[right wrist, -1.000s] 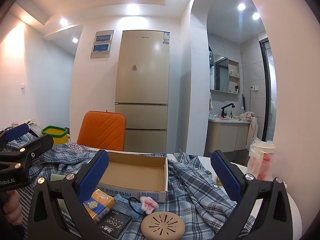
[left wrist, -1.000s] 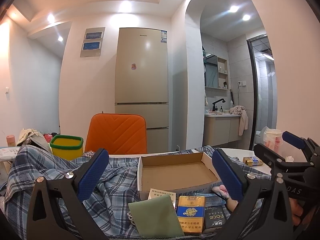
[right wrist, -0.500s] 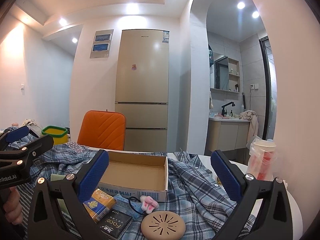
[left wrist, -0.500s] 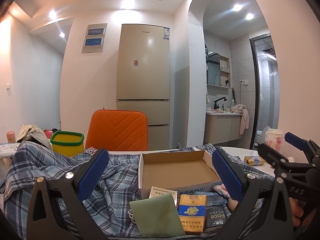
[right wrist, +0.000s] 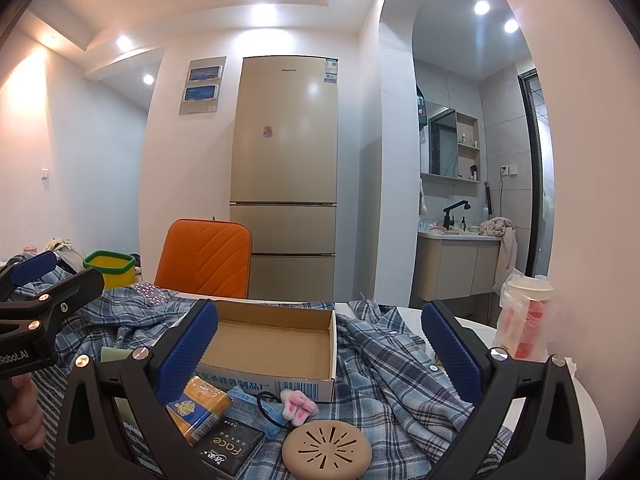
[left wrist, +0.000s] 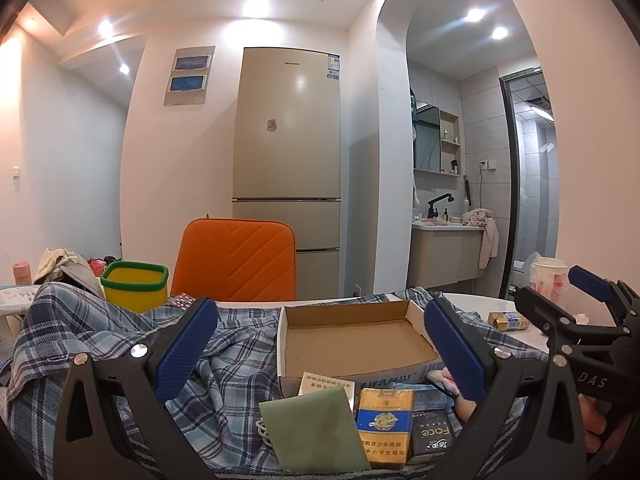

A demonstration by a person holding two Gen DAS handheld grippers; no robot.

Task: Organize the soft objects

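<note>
While both grippers, left gripper (left wrist: 320, 344) and right gripper (right wrist: 320, 344), hover spread and empty, cardboard box (right wrist: 276, 344) at 12 o'clock holds nothing; plaid shirt (right wrist: 400, 372) lies around it. Left view sits slightly lower than before; objects unchanged.

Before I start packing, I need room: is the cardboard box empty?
Empty. Both wrist views show the cardboard box open-topped with a bare brown floor; the packs and hair tie lie outside, in front of it.

Both wrist cams low, close over table, facing fridge (left wrist: 286, 168); shared: cardboard box (left wrist: 352, 344) ahead btwn each cam's jaws
</note>
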